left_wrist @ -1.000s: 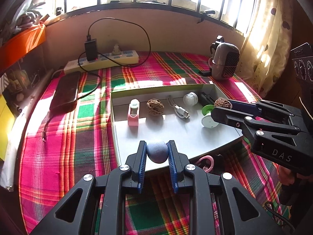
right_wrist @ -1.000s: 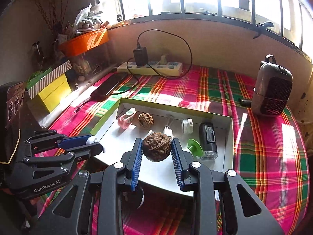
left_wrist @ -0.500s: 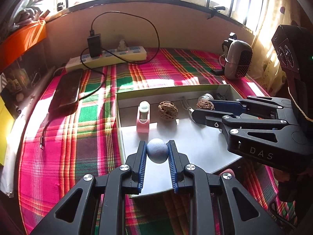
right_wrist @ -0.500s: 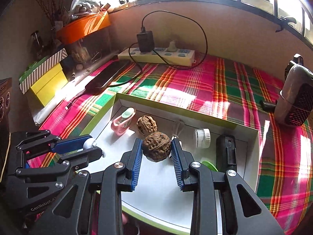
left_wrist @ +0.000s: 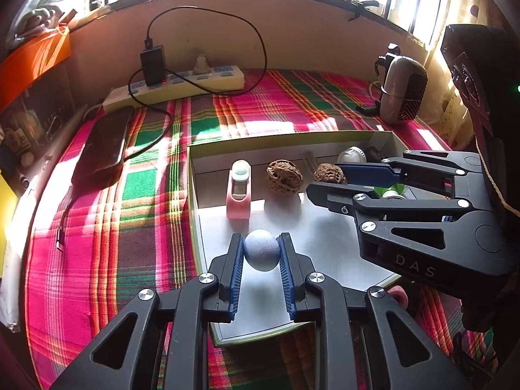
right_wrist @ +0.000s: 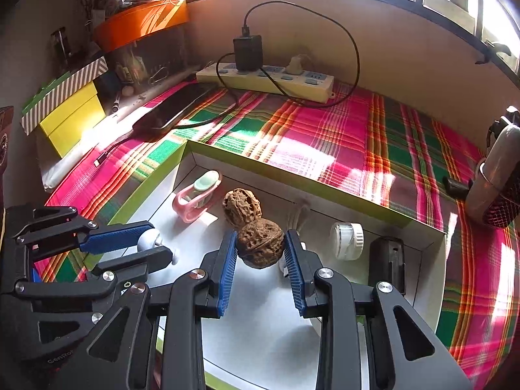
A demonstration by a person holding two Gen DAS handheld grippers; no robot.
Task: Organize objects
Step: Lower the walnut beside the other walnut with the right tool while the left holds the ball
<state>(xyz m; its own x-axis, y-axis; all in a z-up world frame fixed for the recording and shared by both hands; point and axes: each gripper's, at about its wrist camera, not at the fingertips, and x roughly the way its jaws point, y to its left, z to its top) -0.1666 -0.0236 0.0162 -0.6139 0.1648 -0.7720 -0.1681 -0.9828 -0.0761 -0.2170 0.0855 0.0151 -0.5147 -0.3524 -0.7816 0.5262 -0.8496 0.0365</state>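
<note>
My left gripper [left_wrist: 261,255] is shut on a pale grey ball [left_wrist: 261,253] and holds it over the front left of the white tray [left_wrist: 325,295]. My right gripper [right_wrist: 260,248] is shut on a brown walnut [right_wrist: 260,243] over the tray's middle [right_wrist: 260,341], close beside a second walnut [right_wrist: 242,206] that lies in the tray. In the left wrist view the right gripper [left_wrist: 328,178] comes in from the right with its walnut [left_wrist: 330,173], next to the lying walnut [left_wrist: 284,180]. A pink clip-shaped item [left_wrist: 239,190] lies left of them.
A white cap [right_wrist: 346,240], a black device [right_wrist: 386,261] and a white cable [right_wrist: 297,217] lie at the tray's far side. On the plaid cloth [left_wrist: 130,195] are a phone [left_wrist: 104,144], power strip [left_wrist: 182,87] and small heater [left_wrist: 403,89]. Yellow box [right_wrist: 70,118] stands at left.
Both grippers have moved forward over the tray with their loads. The right gripper's walnut now hangs close beside the lying walnut.
</note>
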